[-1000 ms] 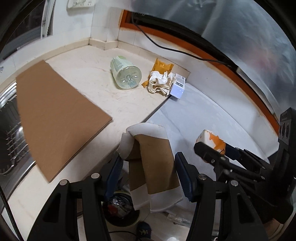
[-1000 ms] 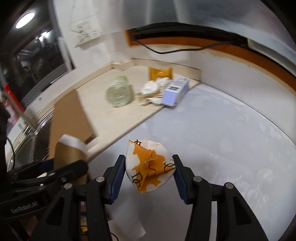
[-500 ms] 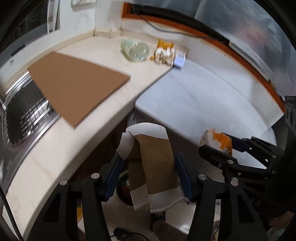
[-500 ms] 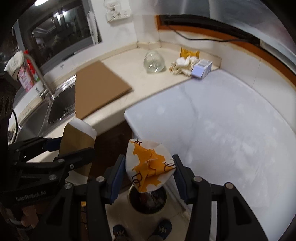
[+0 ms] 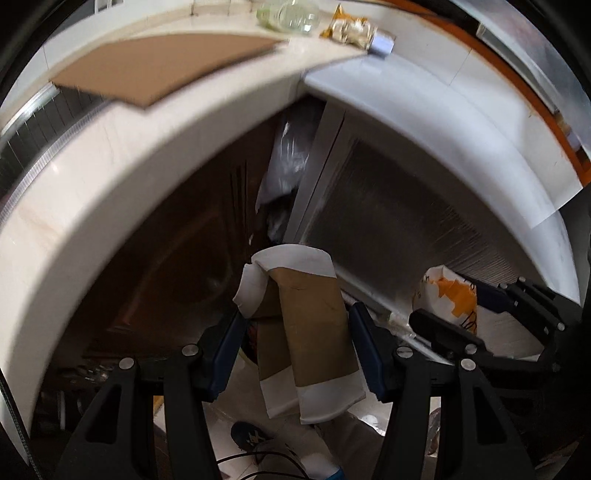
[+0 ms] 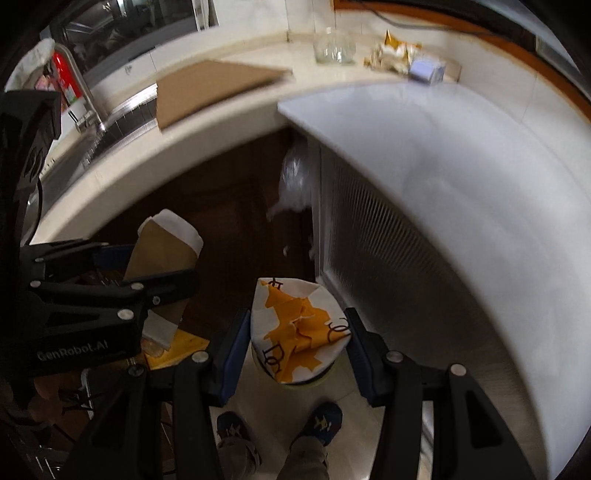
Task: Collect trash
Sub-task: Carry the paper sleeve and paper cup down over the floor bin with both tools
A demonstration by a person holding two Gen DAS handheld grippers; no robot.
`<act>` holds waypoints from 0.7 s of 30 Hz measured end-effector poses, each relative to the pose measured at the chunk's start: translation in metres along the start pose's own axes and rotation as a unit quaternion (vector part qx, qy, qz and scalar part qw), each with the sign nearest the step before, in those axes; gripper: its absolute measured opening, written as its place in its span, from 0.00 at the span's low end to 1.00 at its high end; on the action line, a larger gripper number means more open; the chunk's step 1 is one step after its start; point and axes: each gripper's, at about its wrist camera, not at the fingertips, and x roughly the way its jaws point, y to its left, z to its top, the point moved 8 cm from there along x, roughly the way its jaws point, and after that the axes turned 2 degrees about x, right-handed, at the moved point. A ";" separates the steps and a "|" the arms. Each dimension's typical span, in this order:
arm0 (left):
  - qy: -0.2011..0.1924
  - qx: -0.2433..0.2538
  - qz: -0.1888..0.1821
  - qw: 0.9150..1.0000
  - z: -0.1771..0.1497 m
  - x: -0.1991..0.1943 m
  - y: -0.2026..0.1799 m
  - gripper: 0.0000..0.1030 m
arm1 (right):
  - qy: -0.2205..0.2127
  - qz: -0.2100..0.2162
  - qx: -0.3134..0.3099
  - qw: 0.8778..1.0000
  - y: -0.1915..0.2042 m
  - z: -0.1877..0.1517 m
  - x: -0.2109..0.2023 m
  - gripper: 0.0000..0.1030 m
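Observation:
My left gripper (image 5: 295, 332) is shut on a flattened brown-and-white paper cup (image 5: 306, 328), held in front of the counter and pointing down at the floor. My right gripper (image 6: 295, 328) is shut on a crumpled white-and-orange paper wrapper (image 6: 299, 332), just right of the left one. In the right wrist view the cup (image 6: 166, 247) and the left gripper (image 6: 122, 284) show at the left. In the left wrist view the wrapper (image 5: 447, 295) shows at the right. A bin is mostly hidden behind the wrapper.
On the counter lie a cardboard sheet (image 5: 162, 70), a clear plastic jar (image 5: 291, 14) on its side, crumpled wrappers (image 5: 349, 26) and a small white box (image 5: 382, 42). A sink (image 6: 110, 118) with a tap is at the left. A person's shoes (image 6: 321, 421) stand on the floor tiles.
Both grippers have pulled back from the counter and dropped below its edge, tilting down toward the floor. The cup and wrapper stay gripped. The cabinet fronts and shoes have come into view.

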 end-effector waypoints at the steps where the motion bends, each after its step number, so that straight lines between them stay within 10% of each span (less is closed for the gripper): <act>1: 0.006 0.001 -0.003 1.000 -0.004 0.009 0.002 0.55 | 0.004 -0.001 -0.001 1.000 0.001 -0.005 0.005 0.49; 21: 0.073 0.041 -0.021 0.996 -0.066 0.209 0.019 0.55 | 0.042 -0.026 0.038 0.998 -0.034 -0.101 0.182 0.49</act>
